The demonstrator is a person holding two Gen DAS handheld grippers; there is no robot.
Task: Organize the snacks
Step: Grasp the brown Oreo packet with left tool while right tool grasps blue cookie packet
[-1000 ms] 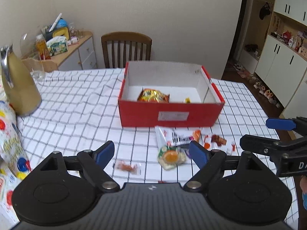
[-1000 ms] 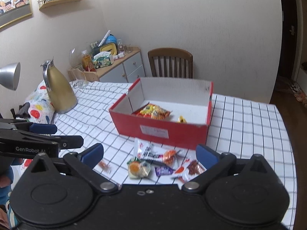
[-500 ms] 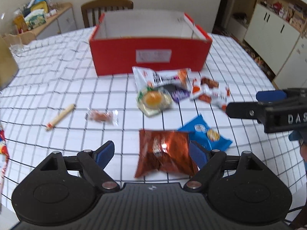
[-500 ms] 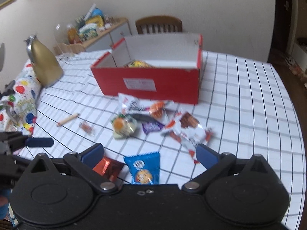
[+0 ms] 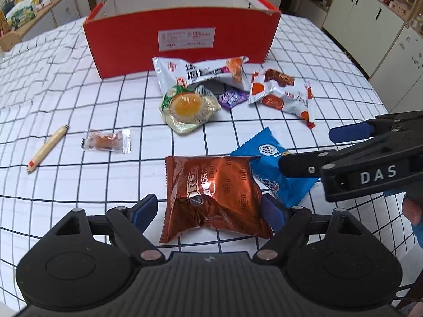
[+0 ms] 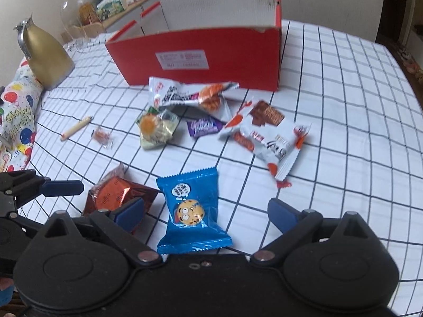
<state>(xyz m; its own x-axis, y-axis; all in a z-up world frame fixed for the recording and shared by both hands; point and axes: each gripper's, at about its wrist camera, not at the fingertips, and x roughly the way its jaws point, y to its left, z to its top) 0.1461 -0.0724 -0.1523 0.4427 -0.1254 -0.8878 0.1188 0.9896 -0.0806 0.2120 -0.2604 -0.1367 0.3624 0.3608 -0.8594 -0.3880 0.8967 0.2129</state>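
Left gripper (image 5: 210, 210): spread wide, holding nothing; brown packet lying between the two blue pads.
Brown packet (image 5: 212, 194): shiny foil, "OREO" printed many times over; flat on the cloth, right pad just beside its edge, left pad a little apart.
Right gripper (image 6: 206, 212): also spread wide, gripping nothing; "DAS" in white letters on its side in the left wrist view.
Blue packet (image 6: 193, 211): between the right gripper's pads, cartoon cookie face and a speech bubble with writing too small to read; one corner tucked under the brown packet.
Red box (image 5: 182, 39): straight ahead of both grippers, beyond the snacks; white sticker on the front, print illegible.
White bag (image 5: 201, 72): just before the box, bold dark characters, unreadable.
Orange-and-white wrapper (image 5: 283, 93): ahead and right of the left gripper.
Purple wrapper (image 5: 232, 99): small, beside the clear pouch (image 5: 189, 108) with an orange round inside.
Small clear candy (image 5: 107, 142): ahead and left.
Tan stick (image 5: 47, 148): farther left.
Checked tablecloth (image 5: 79, 100): under everything.
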